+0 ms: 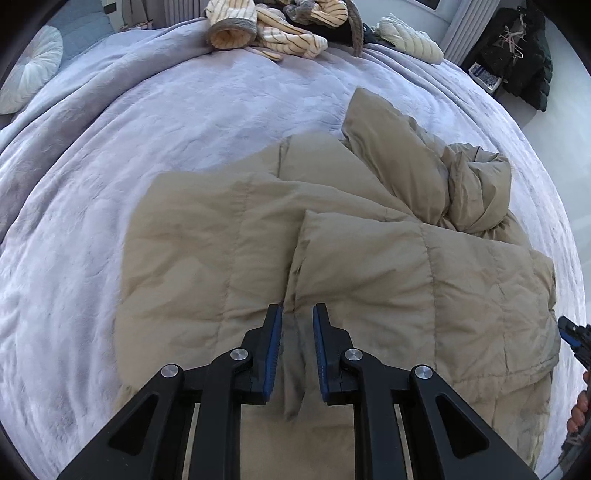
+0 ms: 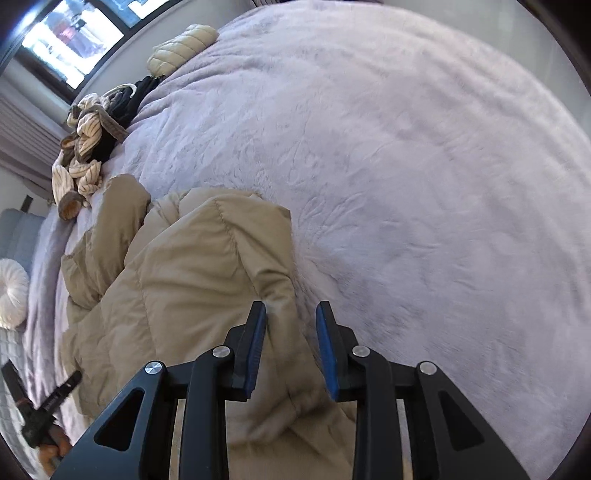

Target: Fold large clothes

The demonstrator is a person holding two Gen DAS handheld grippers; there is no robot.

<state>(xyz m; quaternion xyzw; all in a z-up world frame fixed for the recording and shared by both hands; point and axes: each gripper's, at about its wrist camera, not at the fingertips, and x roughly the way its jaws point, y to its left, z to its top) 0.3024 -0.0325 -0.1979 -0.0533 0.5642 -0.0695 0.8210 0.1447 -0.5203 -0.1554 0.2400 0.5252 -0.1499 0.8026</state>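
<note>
Jacket (image 1: 332,258) tan, quilted | bed (image 1: 184,110) | no readable writing

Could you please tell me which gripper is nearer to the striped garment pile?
Left, as far as I can judge. The left gripper faces the striped garment pile across the tan puffer jacket; the right gripper sits at the jacket's other side.

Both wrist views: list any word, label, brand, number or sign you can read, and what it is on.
None can be read.
Blue-and-white item by the dark clothes beside the bed: a printed pattern, too small to read.
Window: bright shapes outside, blurred, no legible sign.
Tan jacket, left gripper and right gripper: no label or marking shows.
</note>
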